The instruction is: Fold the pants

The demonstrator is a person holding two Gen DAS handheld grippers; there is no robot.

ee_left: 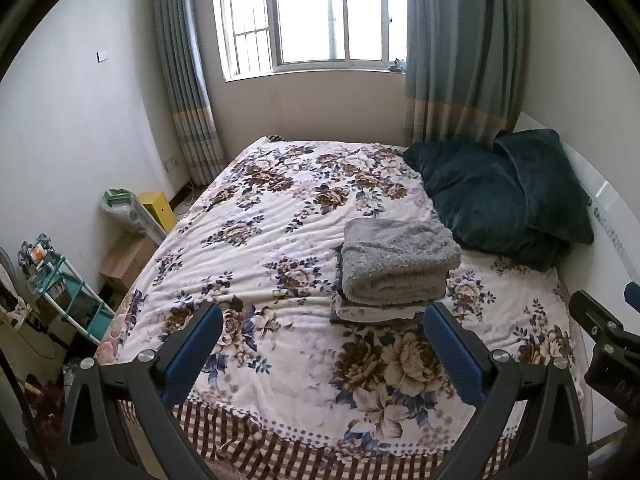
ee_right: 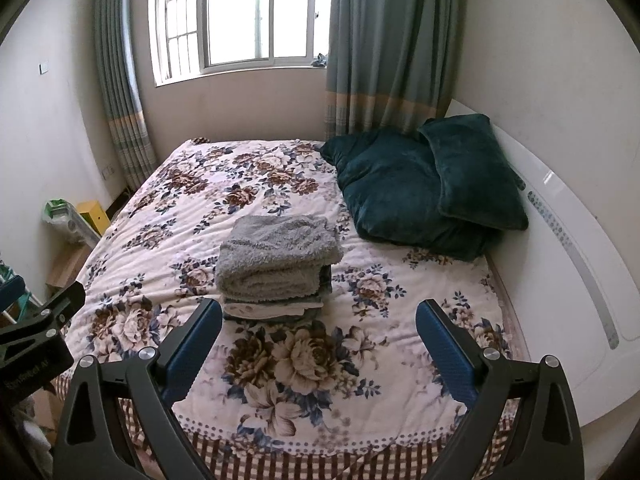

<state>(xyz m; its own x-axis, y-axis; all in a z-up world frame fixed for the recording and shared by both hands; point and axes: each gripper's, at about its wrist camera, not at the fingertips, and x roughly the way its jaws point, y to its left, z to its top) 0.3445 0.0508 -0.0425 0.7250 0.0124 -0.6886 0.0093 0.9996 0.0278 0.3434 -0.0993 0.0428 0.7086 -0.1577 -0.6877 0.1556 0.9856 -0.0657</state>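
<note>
While folded pants [ee_right: 276, 256] top the stack [ee_right: 272, 308], 2 tools [ee_left: 322, 312] [ee_right: 318, 312] wide, empty.

Daylight is admitted through the overexposed window [ee_left: 304, 16]; edges are bent by fisheye distortion, corners blackened.

Right gripper [ee_right: 319, 312] above near edge of bed [ee_right: 168, 216], jaws wide apart, nothing between. Grey pants [ee_right: 276, 256] folded, topping small stack of folded clothes mid-bed. Two dark teal pillows [ee_right: 424, 196] against white headboard [ee_right: 568, 264] at right. Left gripper [ee_right: 44, 320] partly visible at left edge. Window [ee_right: 236, 16], curtains [ee_right: 392, 44] behind.
</note>
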